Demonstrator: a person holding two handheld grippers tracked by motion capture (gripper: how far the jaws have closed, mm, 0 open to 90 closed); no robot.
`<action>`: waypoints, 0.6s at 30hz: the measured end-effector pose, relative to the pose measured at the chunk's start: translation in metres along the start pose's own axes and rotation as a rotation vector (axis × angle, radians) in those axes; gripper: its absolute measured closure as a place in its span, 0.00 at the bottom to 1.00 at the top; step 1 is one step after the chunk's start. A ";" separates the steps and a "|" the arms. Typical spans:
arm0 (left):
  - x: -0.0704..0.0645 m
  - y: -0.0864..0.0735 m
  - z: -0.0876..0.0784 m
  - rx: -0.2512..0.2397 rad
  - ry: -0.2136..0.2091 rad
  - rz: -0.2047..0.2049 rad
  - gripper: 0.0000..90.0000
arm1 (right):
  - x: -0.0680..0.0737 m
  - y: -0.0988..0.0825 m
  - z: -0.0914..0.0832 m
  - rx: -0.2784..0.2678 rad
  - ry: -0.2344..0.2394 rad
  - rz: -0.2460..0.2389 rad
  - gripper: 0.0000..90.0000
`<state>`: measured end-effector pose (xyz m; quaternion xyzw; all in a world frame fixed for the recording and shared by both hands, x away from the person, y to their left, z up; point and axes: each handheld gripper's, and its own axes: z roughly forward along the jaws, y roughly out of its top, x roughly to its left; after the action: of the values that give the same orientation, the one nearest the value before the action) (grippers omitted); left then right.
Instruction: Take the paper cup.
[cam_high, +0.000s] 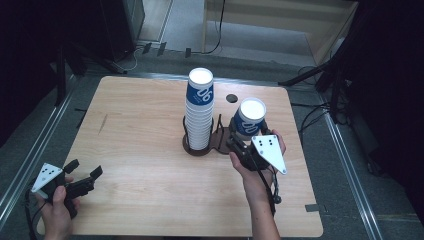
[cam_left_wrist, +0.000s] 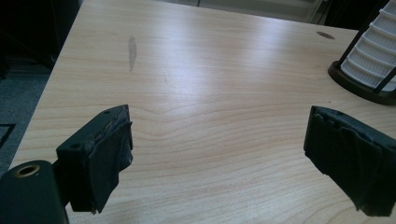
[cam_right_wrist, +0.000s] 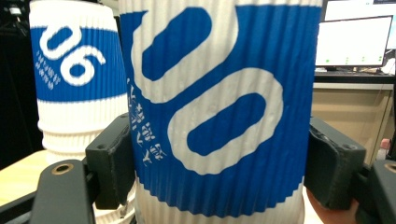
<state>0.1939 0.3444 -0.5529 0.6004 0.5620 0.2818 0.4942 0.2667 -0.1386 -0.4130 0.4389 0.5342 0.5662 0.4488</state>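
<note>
Clearly the main risk sits with the single paper cup (cam_high: 249, 118) — upside down, blue-banded and ribbed — which the right gripper (cam_high: 243, 145) clamps across its lower body, above the empty ring of the dark cup holder (cam_high: 218, 138) near the middle of the counter (cam_high: 140, 150). If the cup comes down off-centre it may catch the holder's upright rods, or knock the tall stack of cups (cam_high: 200, 110) just beside it, and topple the lot. A hard squeeze could also dent the thin wall (paper gives easily).

In the right gripper view the cup (cam_right_wrist: 219, 107) lies squarely between the jaws, both pads pressing its sides. The left gripper (cam_high: 84, 175) rests near the counter's near-left corner, jaws wide with nothing between them — well apart from the cups.
</note>
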 end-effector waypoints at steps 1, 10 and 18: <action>0.000 0.000 0.000 0.000 0.000 0.000 0.10 | 0.000 0.000 0.000 0.000 0.000 0.000 0.25; -0.001 0.000 -0.001 -0.001 0.004 0.009 0.10 | 0.000 -0.020 -0.010 0.028 -0.002 -0.012 0.25; -0.002 -0.001 -0.002 -0.014 0.027 0.012 0.10 | -0.002 -0.030 -0.019 0.038 0.002 0.006 0.25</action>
<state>0.1919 0.3430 -0.5525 0.5966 0.5628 0.2968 0.4891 0.2502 -0.1439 -0.4434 0.4484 0.5438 0.5579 0.4382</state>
